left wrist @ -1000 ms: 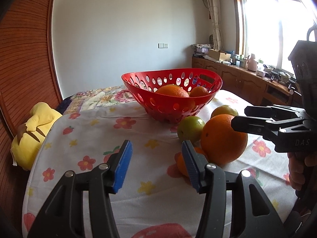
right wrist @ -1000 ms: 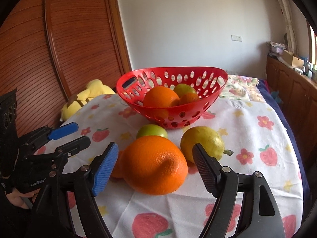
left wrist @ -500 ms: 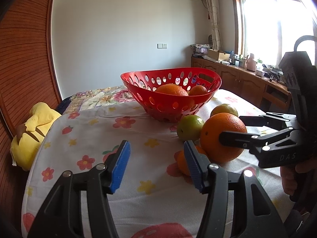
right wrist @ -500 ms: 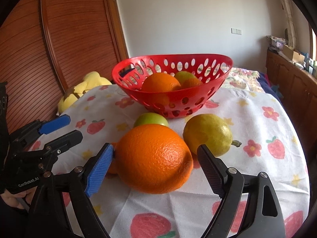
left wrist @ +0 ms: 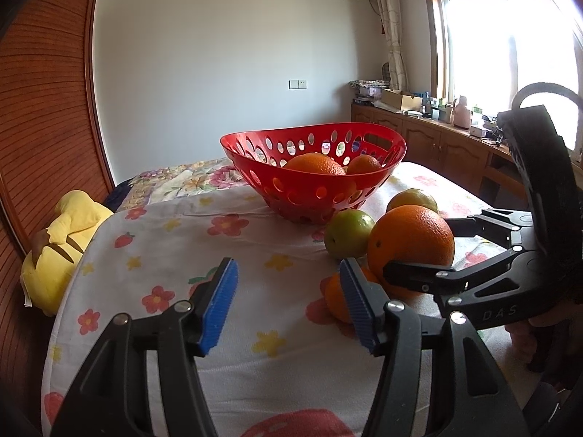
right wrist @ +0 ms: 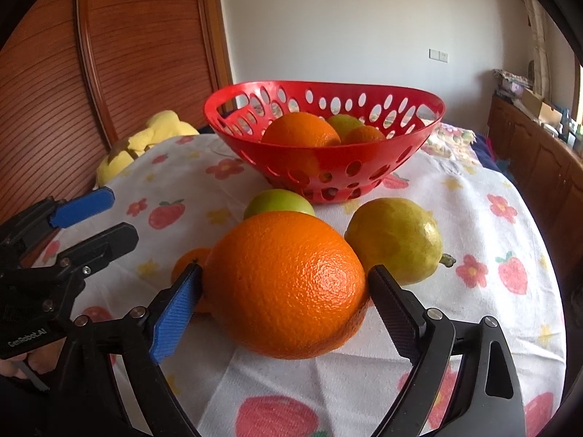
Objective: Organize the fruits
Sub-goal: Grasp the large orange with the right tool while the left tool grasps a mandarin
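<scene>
Right wrist view: the right gripper (right wrist: 284, 284) has its jaws spread wide and opening, one finger on each side of the big orange (right wrist: 286, 286) that rests on the flowered tablecloth (right wrist: 473, 313). The blue pad sits at the fruit's left flank, the black pad at its right; whether either pad presses the peel I cannot tell, but they look just beside it rather than clamped. Tucked behind the blue pad is a small orange (right wrist: 187, 262), partly hidden. Just past the big orange lie a green fruit (right wrist: 278, 202) and, to its right, a yellow-green pear-like fruit (right wrist: 395, 240). Farther back stands the red basket (right wrist: 324, 167) with an orange, a smaller orange and a greenish fruit inside.

In the left wrist view, the left gripper (left wrist: 288, 304) holds its jaws partly apart over bare cloth, nothing between them, the small orange just beyond its right pad. A yellow plush toy (left wrist: 62, 244) lies at the table's far left edge.
</scene>
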`<state>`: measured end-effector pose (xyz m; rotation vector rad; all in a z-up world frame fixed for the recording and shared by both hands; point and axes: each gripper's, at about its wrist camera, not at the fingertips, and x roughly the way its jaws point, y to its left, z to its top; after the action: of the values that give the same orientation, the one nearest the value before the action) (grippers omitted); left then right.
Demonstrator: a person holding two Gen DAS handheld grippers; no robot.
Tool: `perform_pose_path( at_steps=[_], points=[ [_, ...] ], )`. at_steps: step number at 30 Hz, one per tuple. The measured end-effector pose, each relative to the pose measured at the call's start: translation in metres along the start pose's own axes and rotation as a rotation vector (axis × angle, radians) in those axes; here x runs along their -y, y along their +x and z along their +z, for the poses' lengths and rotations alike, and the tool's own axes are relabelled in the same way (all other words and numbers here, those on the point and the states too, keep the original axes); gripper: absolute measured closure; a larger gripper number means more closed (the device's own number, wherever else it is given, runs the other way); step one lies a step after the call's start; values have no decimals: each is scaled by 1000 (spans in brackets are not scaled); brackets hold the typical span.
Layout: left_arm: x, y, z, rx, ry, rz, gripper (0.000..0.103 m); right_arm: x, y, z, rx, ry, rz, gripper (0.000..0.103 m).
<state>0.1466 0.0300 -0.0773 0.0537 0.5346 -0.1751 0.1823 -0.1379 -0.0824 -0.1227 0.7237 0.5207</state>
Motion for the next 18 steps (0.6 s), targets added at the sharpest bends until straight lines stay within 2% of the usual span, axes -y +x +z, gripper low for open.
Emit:
perform_pose_path(
  at_steps=[9,18],
  points=[
    [-2,0,-1,-2,-12,5,44,-2,2,-1,-13,-21,-9,11],
    [-2,0,-1,1,-21,16,43,2,-16,-13,-12,-8,13,11]
  ],
)
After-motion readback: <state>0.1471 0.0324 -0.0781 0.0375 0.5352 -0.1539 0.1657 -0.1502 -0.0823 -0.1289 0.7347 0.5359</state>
